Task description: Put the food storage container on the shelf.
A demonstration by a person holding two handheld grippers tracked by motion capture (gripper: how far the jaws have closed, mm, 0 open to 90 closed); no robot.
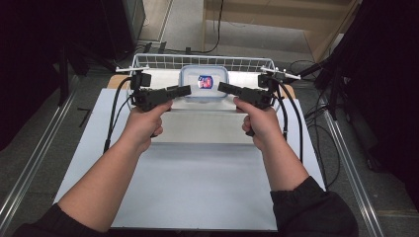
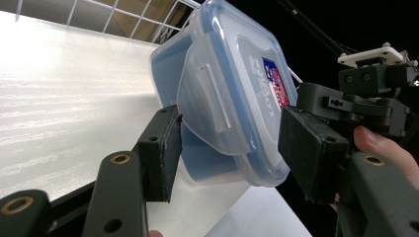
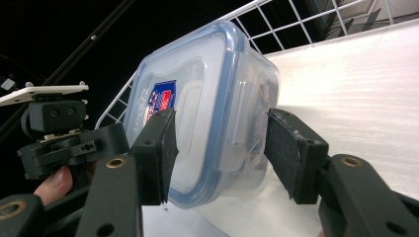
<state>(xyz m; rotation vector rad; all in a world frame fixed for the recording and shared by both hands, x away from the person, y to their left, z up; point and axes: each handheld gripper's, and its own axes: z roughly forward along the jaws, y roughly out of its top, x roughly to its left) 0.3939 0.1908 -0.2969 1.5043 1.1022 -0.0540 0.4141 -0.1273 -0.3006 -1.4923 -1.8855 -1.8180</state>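
Tongs left (image 1: 185,89) and right (image 1: 223,87) both gape wide, flanking the lidded plastic container (image 1: 204,83); neither grips it.

The high view looks forward and down from above the person's side of the pale grey table (image 1: 197,187), taking in its whole top, with the white wire basket (image 1: 163,61) in the upper centre of the frame. Each gripper view sits close and low, tilted, facing inward between its own jaws. All three share the clear plastic box with the blue-rimmed lid (image 1: 203,83) (image 2: 232,94) (image 3: 207,113), seen from opposite sides, with the other gripper at the frame's edge behind it.
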